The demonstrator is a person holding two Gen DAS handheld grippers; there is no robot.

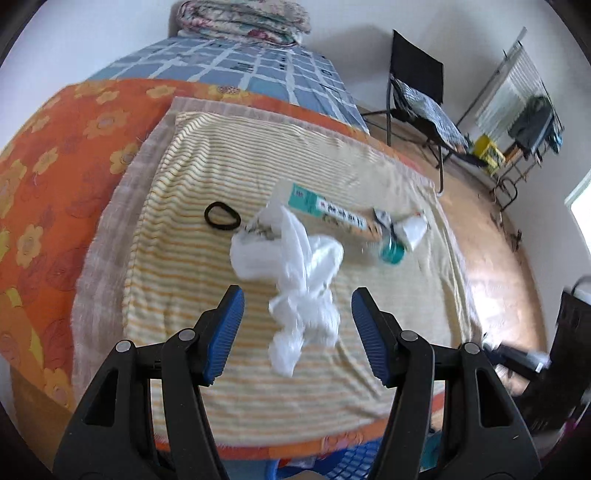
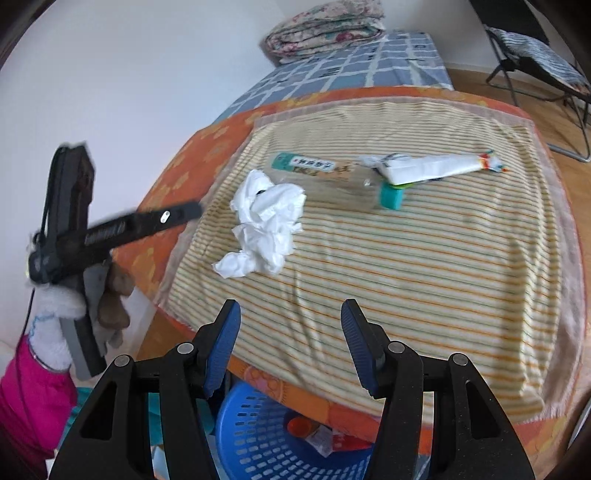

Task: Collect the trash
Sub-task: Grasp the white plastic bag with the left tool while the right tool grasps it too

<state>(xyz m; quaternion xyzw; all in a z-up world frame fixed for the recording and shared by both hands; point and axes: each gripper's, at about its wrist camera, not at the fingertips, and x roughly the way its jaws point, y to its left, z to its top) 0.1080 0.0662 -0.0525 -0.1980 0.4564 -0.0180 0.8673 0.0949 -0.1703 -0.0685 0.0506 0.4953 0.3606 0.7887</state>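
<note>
A crumpled white tissue wad (image 1: pixel 299 280) lies on the striped yellow towel (image 1: pixel 221 166); it also shows in the right wrist view (image 2: pixel 267 225). Behind it lie a clear plastic bottle with a teal cap (image 1: pixel 391 253) and a green-and-tan label (image 2: pixel 306 164), and a white squeezed tube (image 2: pixel 432 166). My left gripper (image 1: pixel 297 325) is open just in front of the tissue, which lies between its pads. My right gripper (image 2: pixel 290 343) is open and empty at the bed's near edge. The left gripper's arm (image 2: pixel 122 229) shows at the left of the right wrist view.
A black hair tie (image 1: pixel 221 216) lies on the towel left of the tissue. A blue plastic basket (image 2: pixel 280 439) with some trash stands on the floor below the bed edge. A folded quilt (image 1: pixel 243 22) sits at the bed's far end. A black folding chair (image 1: pixel 417 92) stands at right.
</note>
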